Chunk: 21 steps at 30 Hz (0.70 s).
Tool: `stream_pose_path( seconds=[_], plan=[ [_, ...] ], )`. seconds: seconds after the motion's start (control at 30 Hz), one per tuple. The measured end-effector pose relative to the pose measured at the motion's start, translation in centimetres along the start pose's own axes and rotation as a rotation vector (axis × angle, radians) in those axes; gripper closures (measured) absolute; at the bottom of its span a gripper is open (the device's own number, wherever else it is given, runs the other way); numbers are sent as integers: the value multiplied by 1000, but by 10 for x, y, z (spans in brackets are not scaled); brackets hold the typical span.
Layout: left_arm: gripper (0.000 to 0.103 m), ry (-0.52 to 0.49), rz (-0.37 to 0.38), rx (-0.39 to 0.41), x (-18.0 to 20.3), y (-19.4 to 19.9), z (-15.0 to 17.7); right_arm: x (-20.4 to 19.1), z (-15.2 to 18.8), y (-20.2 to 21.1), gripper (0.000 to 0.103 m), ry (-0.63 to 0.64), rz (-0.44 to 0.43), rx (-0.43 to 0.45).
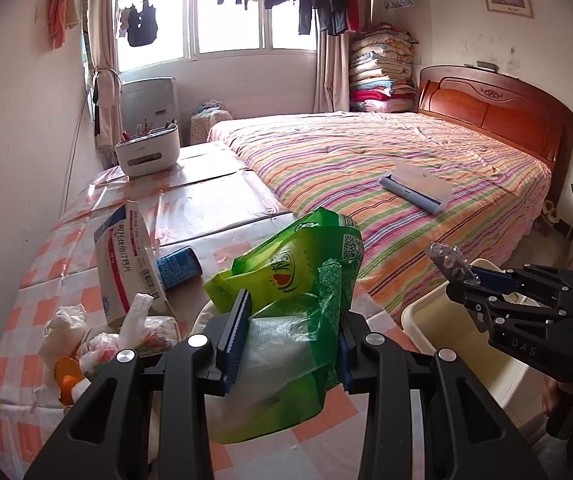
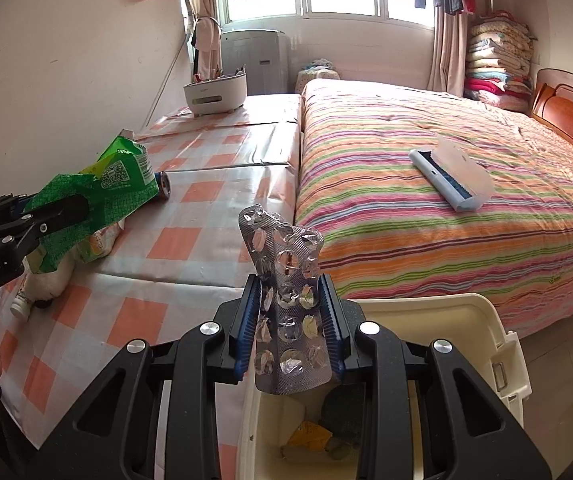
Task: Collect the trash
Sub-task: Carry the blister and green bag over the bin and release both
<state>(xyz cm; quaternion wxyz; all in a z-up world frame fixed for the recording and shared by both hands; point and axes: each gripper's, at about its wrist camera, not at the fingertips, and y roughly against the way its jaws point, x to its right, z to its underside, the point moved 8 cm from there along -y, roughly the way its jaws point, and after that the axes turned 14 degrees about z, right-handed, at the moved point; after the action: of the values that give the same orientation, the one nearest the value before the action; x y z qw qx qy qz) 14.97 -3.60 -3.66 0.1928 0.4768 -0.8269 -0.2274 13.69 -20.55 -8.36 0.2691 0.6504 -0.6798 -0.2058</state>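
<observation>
Both views are lit by daylight from the window [image 1: 230, 20], which is blown out to white. Soft glare is thrown on the glossy counter [image 1: 206, 200]. Straight edges are bent by the fisheye lens, and the corners are darkened to black. Little blur is seen.

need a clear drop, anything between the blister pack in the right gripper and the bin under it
Nothing: in the right wrist view the blister pack hangs over the open bin, only air between.

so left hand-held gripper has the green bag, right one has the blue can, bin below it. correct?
Not the can. The right hand-held gripper is shut on a blister pack, per the right wrist view. The blue can lies on the table. Green bag and bin: correct.
</observation>
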Motion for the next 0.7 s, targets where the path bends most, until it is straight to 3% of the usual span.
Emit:
stream_pose_path(
  seconds=[0.63,0.67,0.7],
  plan=[
    [67,-106,164,-52,103,-37,17,72,41,3,69,-101,179,-31],
    [67,-110,169,-55,107,-38,18,75,42,4,60,-113,183,-31],
    [67,-114,176,-58,111,-40,19,79,42,4,43,-127,195,-24]
  ],
)
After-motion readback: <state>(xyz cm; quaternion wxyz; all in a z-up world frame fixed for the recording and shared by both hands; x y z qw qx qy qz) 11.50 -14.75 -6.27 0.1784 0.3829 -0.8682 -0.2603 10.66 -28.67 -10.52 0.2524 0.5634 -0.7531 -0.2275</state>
